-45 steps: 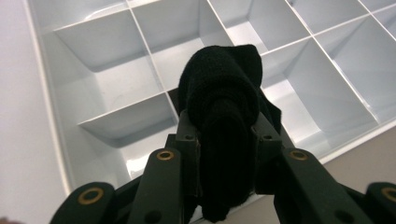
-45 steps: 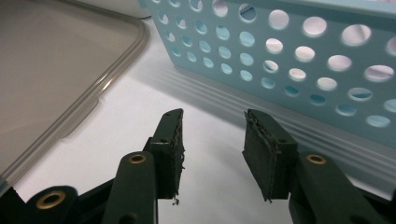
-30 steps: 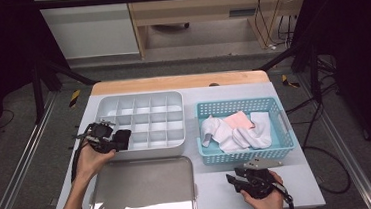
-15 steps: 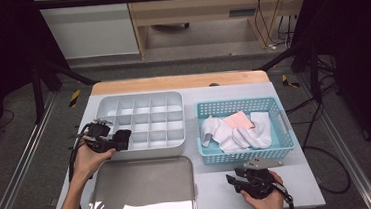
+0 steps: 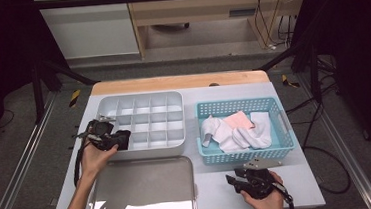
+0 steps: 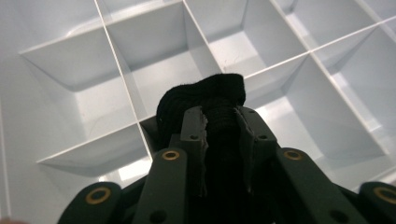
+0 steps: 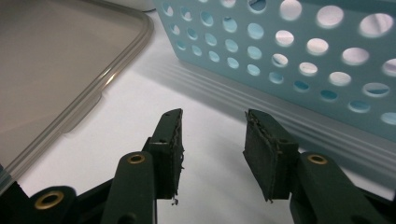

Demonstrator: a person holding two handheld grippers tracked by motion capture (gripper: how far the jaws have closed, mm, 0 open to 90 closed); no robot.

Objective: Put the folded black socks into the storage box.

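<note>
Our left claw (image 6: 223, 122) is clamped on a rolled black sock (image 6: 205, 95); its jaws have just been closing, and the dark fabric bulges out above the pads and fills the gap between them. The bundle hangs just over the white divided organizer (image 6: 70, 93), above the wall where several compartments meet, so it is not yet inside any one cell. In the high view the left claw (image 5: 117, 140) sits at the organizer's (image 5: 173, 98) near left corner, the sock showing as a dark lump over the front row.

Our right claw (image 7: 212, 140) stands open with nothing between its pads, resting low over the bare white tabletop (image 7: 140, 107). Just beyond it rises the perforated wall of the blue basket (image 7: 289, 51), and to its side lies the edge of a clear lid (image 7: 70, 60). From above, the right claw (image 5: 235, 181) waits in front of the basket (image 5: 205, 155), which holds white socks (image 5: 236, 135) and a pink cloth (image 5: 238, 120).

We judge that we are in the placing step: one sock carried to the organizer, not yet dropped. The next move calls for centring the bundle over a single cell, lowering it past the dividers, then opening the left claw. The right one looks ready to reach into the basket for another piece.
</note>
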